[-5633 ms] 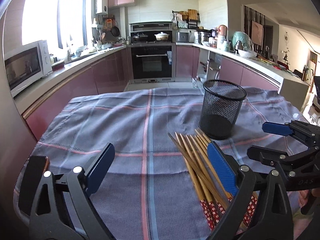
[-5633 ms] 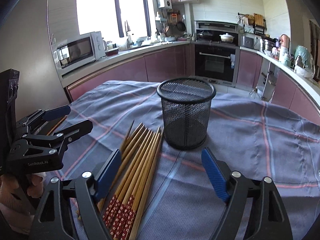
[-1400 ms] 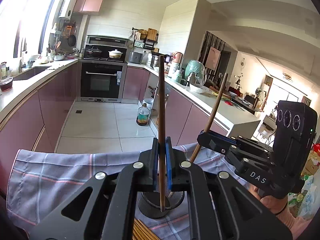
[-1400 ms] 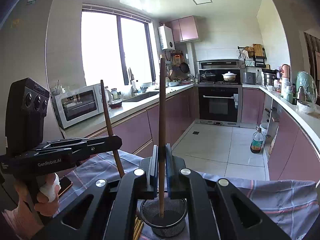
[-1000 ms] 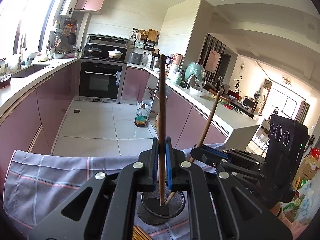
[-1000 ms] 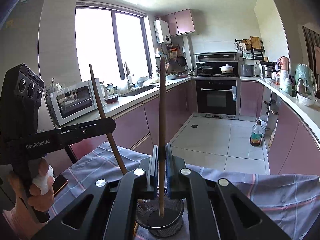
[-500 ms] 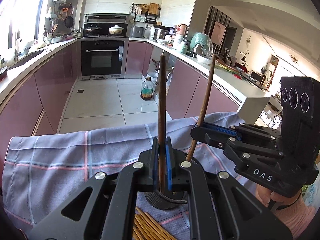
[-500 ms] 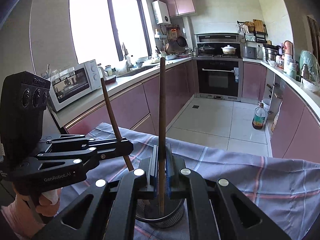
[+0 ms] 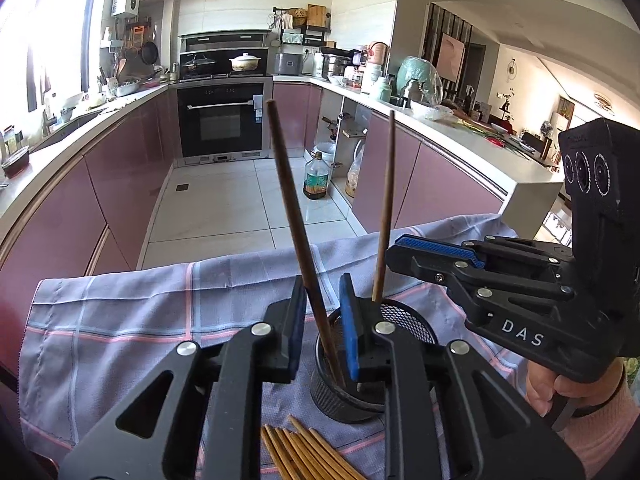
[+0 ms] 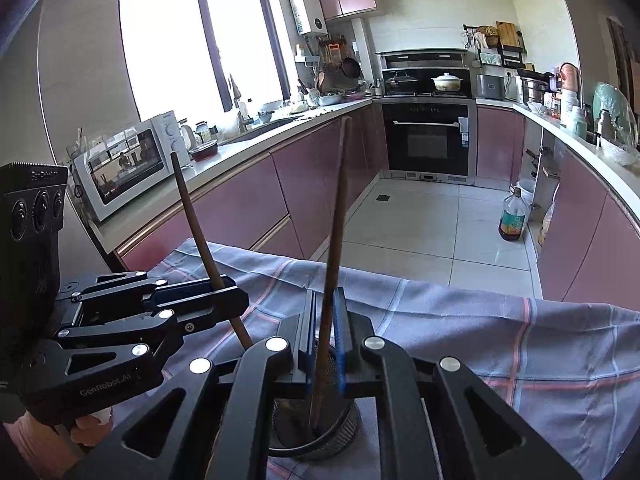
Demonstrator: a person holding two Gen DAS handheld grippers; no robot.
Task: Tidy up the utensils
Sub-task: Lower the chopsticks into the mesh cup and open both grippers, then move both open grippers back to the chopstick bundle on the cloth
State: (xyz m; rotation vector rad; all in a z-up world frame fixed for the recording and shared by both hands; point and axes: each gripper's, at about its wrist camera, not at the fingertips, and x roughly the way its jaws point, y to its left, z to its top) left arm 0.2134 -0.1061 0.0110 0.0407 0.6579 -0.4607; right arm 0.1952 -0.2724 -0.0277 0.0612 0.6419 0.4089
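Note:
A black mesh cup (image 9: pixel 404 322) stands on the checked cloth, right under both grippers; it also shows in the right wrist view (image 10: pixel 336 436). My left gripper (image 9: pixel 323 312) is open, and a brown chopstick (image 9: pixel 298 224) leans loose between its blue pads with its lower end in the cup. My right gripper (image 10: pixel 323 320) is slightly open around a second chopstick (image 10: pixel 334 248) whose tip rests in the cup. In the left wrist view that chopstick (image 9: pixel 385 208) stands in the cup beside the right gripper (image 9: pixel 436 256). Several more chopsticks (image 9: pixel 304 458) lie on the cloth in front of the cup.
The checked cloth (image 9: pixel 120 320) covers the table up to its far edge; beyond it is kitchen floor (image 9: pixel 224 204). A microwave (image 10: pixel 128 164) sits on the left counter. The left gripper (image 10: pixel 188 304) is close on the left in the right wrist view.
Both grippers have opened and let go of their chopsticks, which now lean with their lower ends in the cup. Both grippers have also sunk closer to the cup.

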